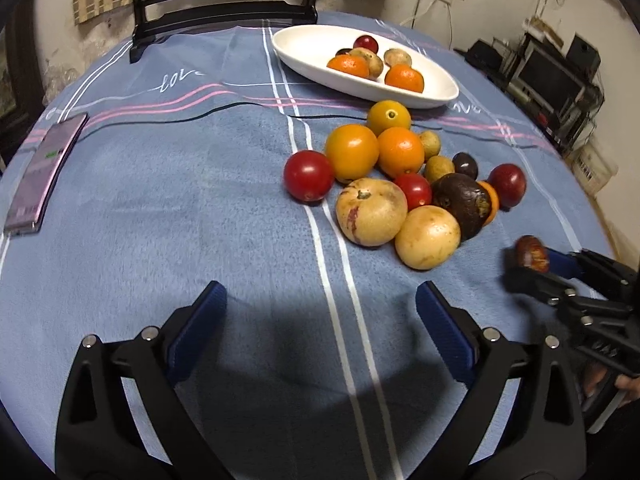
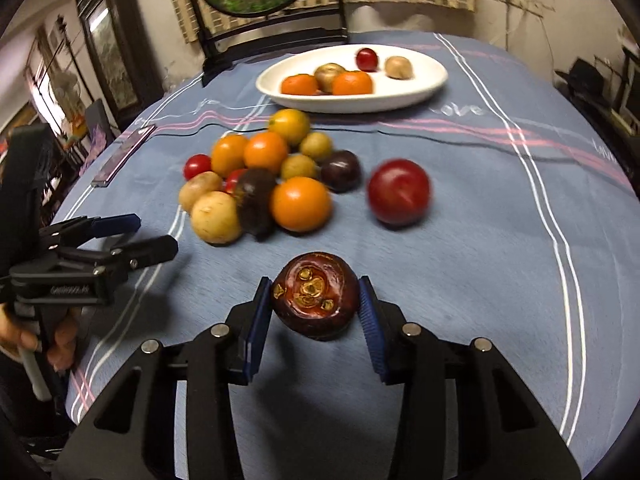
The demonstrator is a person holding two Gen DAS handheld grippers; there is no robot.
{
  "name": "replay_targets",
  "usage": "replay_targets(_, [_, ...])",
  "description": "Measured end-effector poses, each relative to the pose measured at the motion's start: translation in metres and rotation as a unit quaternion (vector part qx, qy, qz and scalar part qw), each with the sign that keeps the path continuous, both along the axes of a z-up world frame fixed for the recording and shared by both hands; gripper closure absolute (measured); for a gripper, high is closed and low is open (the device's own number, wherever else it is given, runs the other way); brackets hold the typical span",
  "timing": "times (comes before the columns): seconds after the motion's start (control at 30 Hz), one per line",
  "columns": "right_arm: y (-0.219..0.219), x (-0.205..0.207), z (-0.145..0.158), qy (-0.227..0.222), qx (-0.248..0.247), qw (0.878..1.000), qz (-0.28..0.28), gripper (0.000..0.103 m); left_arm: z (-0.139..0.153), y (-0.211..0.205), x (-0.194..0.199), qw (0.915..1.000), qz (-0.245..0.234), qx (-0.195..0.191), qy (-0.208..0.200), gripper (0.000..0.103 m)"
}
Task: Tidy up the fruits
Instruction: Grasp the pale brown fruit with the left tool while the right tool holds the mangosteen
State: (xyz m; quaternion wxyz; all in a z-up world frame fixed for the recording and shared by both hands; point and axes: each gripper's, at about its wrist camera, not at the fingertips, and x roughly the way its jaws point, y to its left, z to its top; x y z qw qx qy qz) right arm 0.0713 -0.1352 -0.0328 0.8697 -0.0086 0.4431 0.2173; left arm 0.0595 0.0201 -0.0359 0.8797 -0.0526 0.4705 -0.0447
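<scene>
Right tool (image 2: 314,306) around glossy dark-red mangosteen (image 2: 315,295), underside up.

tongs (image 2: 316,322) | black frames, blue ribbed pads (silver screws)

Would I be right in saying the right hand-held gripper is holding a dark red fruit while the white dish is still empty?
Not quite: the white dish already holds several fruits, as the right wrist view shows. The right hand-held gripper does hold a dark red fruit.
</scene>
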Motion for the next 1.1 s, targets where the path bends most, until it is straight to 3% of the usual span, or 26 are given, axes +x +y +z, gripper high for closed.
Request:
replay_targets(0.07, [-0.006, -0.001, -0.001, 0.003, 0.008, 1.000, -0.001, 0.060, 0.000, -0.003, 0.006, 0.9999, -0.001, 0.016, 0.001, 0.008])
replay_targets(0.27, [-0.011, -0.001, -0.003, 0.014, 0.040, 0.999, 0.012, 0.060, 0.001, -0.012, 0.021, 0.9984, -0.013, 0.055, -0.003, 0.031])
replay_targets(0.43, [-0.016, 0.002, -0.005, 0.027, 0.065, 0.997, 0.015, 0.060, 0.005, -0.025, 0.032, 0.9972, -0.029, 0.068, -0.010, 0.039])
replay_targets(0.77, [-0.018, 0.000, -0.005, 0.033, 0.076, 0.996, 0.017, 0.060, 0.001, -0.038, 0.054, 0.9962, -0.023, 0.082, -0.018, 0.039])
replay_targets(0.83, [-0.018, 0.000, -0.005, 0.033, 0.076, 0.996, 0.017, 0.060, 0.001, -0.038, 0.055, 0.9969, -0.027, 0.071, -0.021, 0.048])
replay_targets(0.87, [-0.018, 0.000, -0.005, 0.033, 0.076, 0.996, 0.017, 0.060, 0.002, -0.037, 0.055, 0.9973, -0.035, 0.059, -0.025, 0.061])
replay_targets(0.9, [-0.018, 0.000, -0.005, 0.033, 0.077, 0.996, 0.017, 0.060, 0.003, -0.038, 0.055, 0.9972, -0.041, 0.055, -0.027, 0.068])
replay_targets(1.03, [-0.018, 0.001, -0.006, 0.032, 0.076, 0.996, 0.017, 0.060, 0.003, -0.036, 0.058, 0.9977, -0.036, 0.053, -0.025, 0.064])
replay_targets(1.1, [-0.018, 0.001, -0.006, 0.032, 0.076, 0.996, 0.017, 0.060, 0.005, -0.035, 0.059, 0.9972, -0.026, 0.063, -0.031, 0.043])
